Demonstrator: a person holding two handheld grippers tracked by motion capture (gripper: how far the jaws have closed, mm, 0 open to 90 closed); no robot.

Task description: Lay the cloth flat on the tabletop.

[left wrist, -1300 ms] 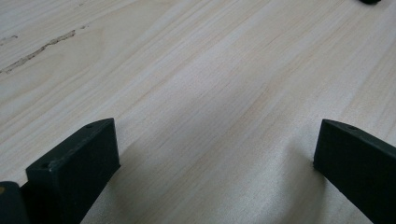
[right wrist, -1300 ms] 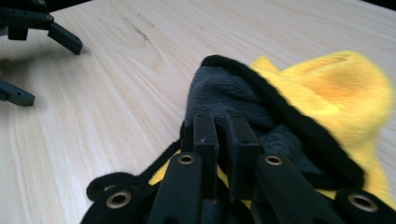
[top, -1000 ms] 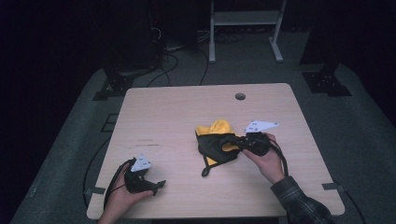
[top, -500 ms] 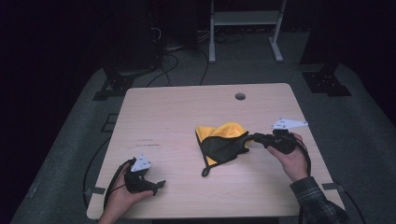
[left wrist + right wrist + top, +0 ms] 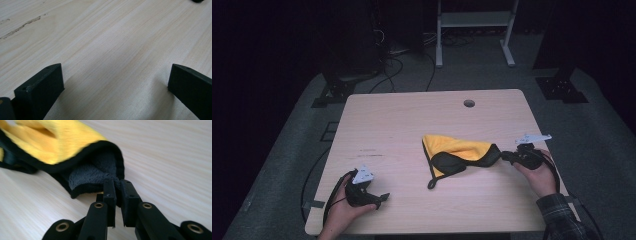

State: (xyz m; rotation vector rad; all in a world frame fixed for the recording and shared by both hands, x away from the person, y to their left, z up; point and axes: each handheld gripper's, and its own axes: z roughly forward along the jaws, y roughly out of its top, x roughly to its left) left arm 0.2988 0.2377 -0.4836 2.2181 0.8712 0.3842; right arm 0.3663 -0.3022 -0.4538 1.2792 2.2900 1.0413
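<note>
1. Right gripper [image 5: 506, 156] is dragging the yellow-and-black cloth [image 5: 459, 155] rightward since the earlier frame, stretching it across the table [image 5: 392, 125].
2. Jaws are pinching the cloth's black hem; cloth lying centre-right.
3. Left gripper [image 5: 379, 198] is resting near-left, jaws wide, empty.
4. Risk: thin hem grip slipping under pull.

A table [image 5: 412, 120] fills the middle of the high view. A cloth [image 5: 459, 155] lies on it, right of centre. The right gripper [image 5: 507, 157] sits at the cloth's right end, near the table's right edge. The left gripper [image 5: 379, 198] rests at lower left, well apart. A hole [image 5: 469, 103] lies near the table's far edge, above the cloth.
</note>
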